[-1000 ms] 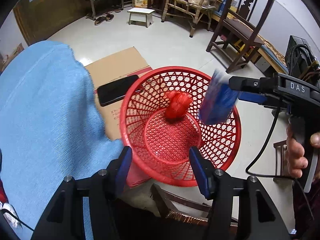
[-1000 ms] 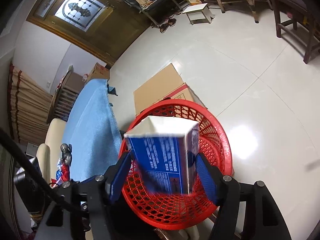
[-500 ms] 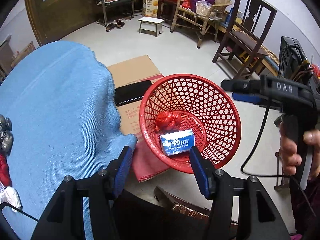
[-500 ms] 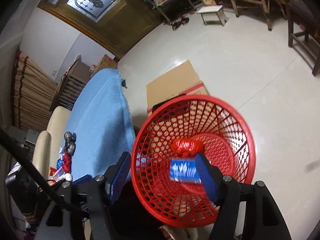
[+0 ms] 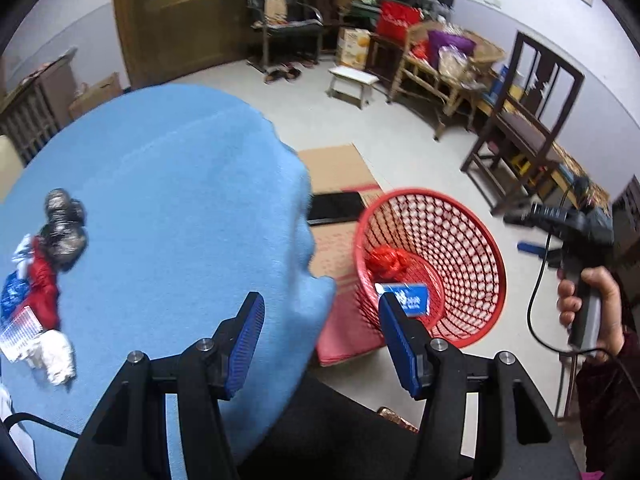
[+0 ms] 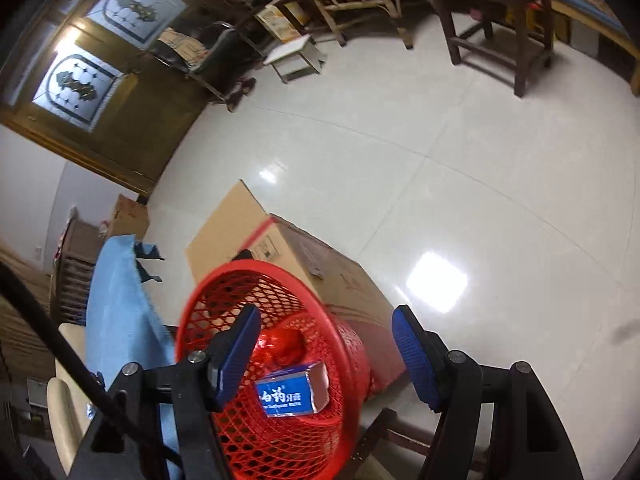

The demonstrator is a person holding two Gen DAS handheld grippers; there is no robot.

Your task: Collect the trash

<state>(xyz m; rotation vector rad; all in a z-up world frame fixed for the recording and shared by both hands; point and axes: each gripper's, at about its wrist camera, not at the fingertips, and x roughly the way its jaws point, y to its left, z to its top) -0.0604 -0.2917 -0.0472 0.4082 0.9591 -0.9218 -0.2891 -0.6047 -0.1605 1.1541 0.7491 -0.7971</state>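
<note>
Right wrist view first: shows the blue box (image 6: 286,396) no longer pinched between the pads as a second ago, but lying on the floor of the red basket (image 6: 256,265), touching or just beside the crumpled red bag (image 6: 284,346) already in there. Leaves the right claw (image 6: 326,316) about half open and holding nothing, poised above the near side of the basket with only mesh and box seen through the gap. Counts as one more piece of trash dropped and finished with. Left wrist view: confirms the same box in the basket, label up, and catches a hand (image 5: 592,308) gripping the right claw's handle off to the far side of the basket. Has swung away from the basket since a second ago, so that the left claw (image 5: 320,300), also roughly half open and empty, now looks out over the desk (image 5: 180,200) under its blue cloth. Brings the leftover trash (image 5: 40,280) into sight near the desk's left edge: dark foil balls, a red wrapper, clear plastic, white crumpled paper, all well apart from the basket. Suggests, judging from that heap, a task only partly done, with the left claw probably next to reach for a piece.
</note>
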